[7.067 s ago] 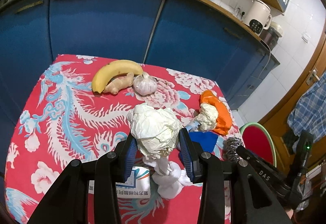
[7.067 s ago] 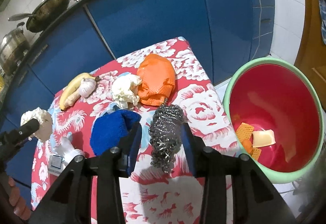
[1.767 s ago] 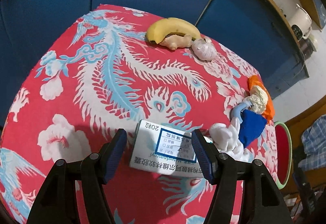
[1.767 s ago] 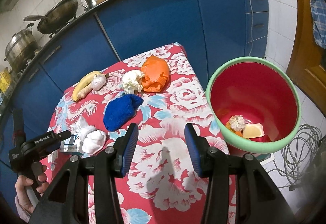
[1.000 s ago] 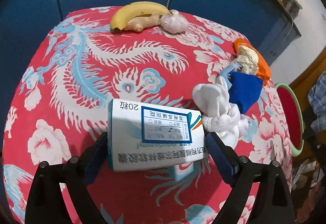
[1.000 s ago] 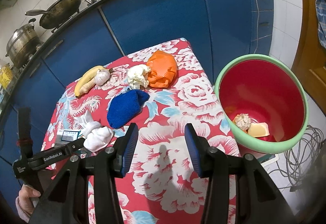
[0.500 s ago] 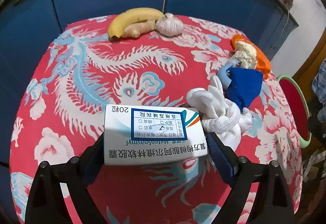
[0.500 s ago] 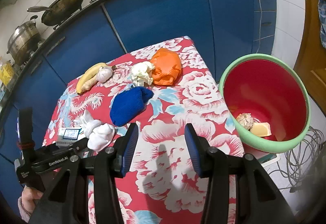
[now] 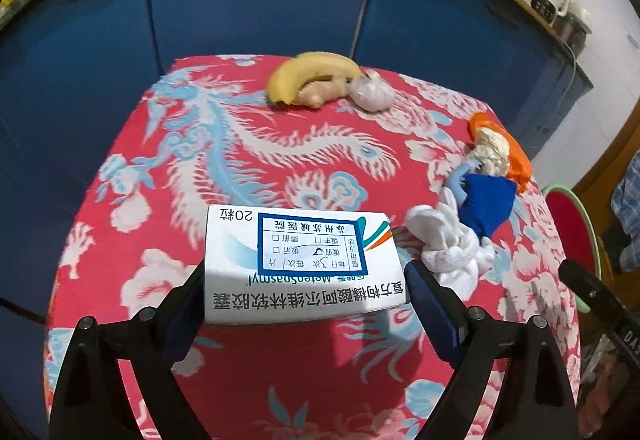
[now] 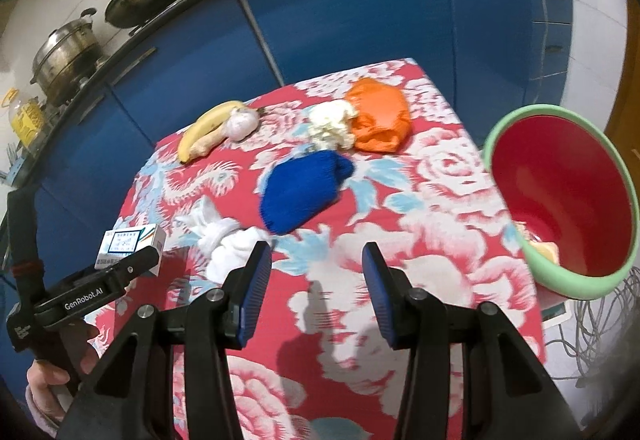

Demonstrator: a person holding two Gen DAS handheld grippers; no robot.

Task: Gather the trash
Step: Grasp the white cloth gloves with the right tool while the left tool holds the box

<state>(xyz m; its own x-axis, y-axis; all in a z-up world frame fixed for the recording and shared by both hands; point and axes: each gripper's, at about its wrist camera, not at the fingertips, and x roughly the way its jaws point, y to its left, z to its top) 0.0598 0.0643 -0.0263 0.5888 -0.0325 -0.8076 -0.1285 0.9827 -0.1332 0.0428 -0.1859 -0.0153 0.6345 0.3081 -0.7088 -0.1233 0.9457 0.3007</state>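
Observation:
A white medicine box (image 9: pixel 300 264) with blue print is clamped between the pads of my left gripper (image 9: pixel 304 280), held just above the red flowered tablecloth (image 9: pixel 240 159). The right wrist view shows the same box (image 10: pixel 130 242) at the table's left side. My right gripper (image 10: pixel 316 260) hangs open over the cloth with nothing between its fingers. A red bin with a green rim (image 10: pixel 516 115) stands on the floor to the table's right, with scraps at its bottom. A crumpled paper ball (image 10: pixel 330 123) lies by an orange bag (image 10: pixel 380 113).
A knotted white cloth (image 9: pixel 448 240) and a blue knit piece (image 9: pixel 486 203) lie right of the box. A banana (image 9: pixel 312 73), ginger (image 9: pixel 320 93) and garlic (image 9: pixel 374 93) sit at the far edge. Blue cabinets (image 10: pixel 360 19) stand behind; cables (image 10: pixel 600 340) lie on the floor.
The left gripper has risen a little with the box in it, and the table looks farther off. The right gripper has shifted left over the cloth; the bin now sits nearer the right edge.

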